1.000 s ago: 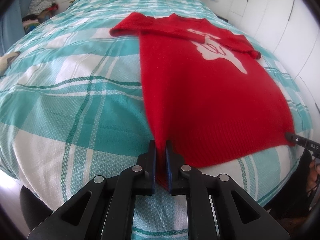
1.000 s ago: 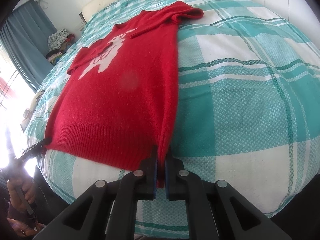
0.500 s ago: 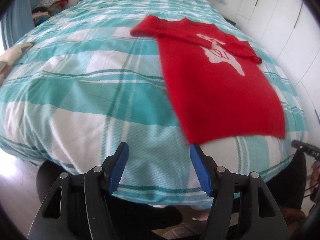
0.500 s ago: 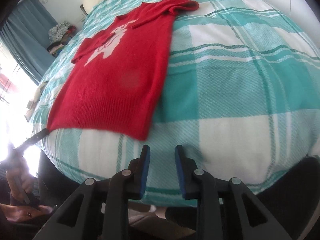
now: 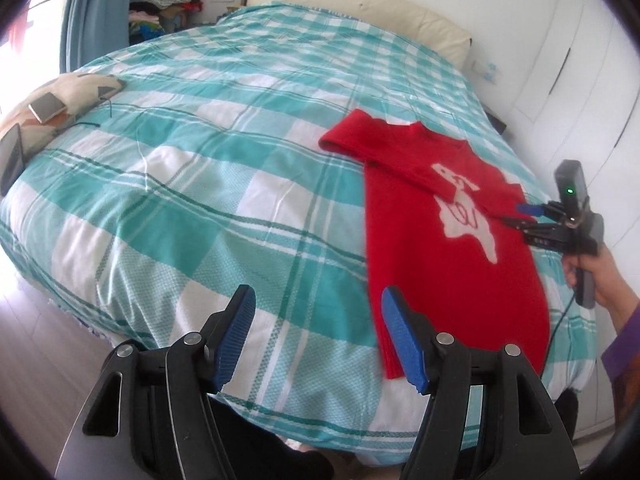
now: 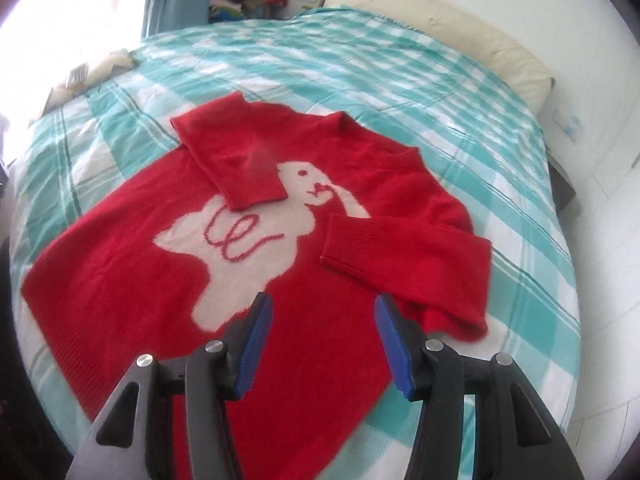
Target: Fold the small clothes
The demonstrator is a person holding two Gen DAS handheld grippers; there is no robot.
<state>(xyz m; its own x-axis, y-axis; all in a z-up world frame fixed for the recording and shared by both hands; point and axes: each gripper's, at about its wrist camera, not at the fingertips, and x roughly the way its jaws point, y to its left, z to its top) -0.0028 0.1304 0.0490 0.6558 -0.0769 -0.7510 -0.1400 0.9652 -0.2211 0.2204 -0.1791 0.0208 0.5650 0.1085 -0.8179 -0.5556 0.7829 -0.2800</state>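
I have the red sweater (image 6: 168,280) lying flat, front up, on the checked bedspread (image 5: 200,184), near the foot of the bed, with both sleeves folded in across the white animal design (image 6: 240,248). The right gripper (image 6: 324,344) hovers above the sweater's body just short of the right sleeve cuff (image 6: 348,248); its jaws have just been opening, stand apart, and nothing is between them. The left gripper (image 5: 318,336) hangs over the bedspread beside the sweater's hem (image 5: 394,360); its jaws have just been opening, stand spread, and hold nothing. Risks, as I judge them: the folded sleeves rest loosely, so a jaw brushing a cuff may flip it out. Pinching one knit layer only, or catching the bedspread with it, would drag the sweater askew. Uneven lifts by the two grippers would skew the fold.
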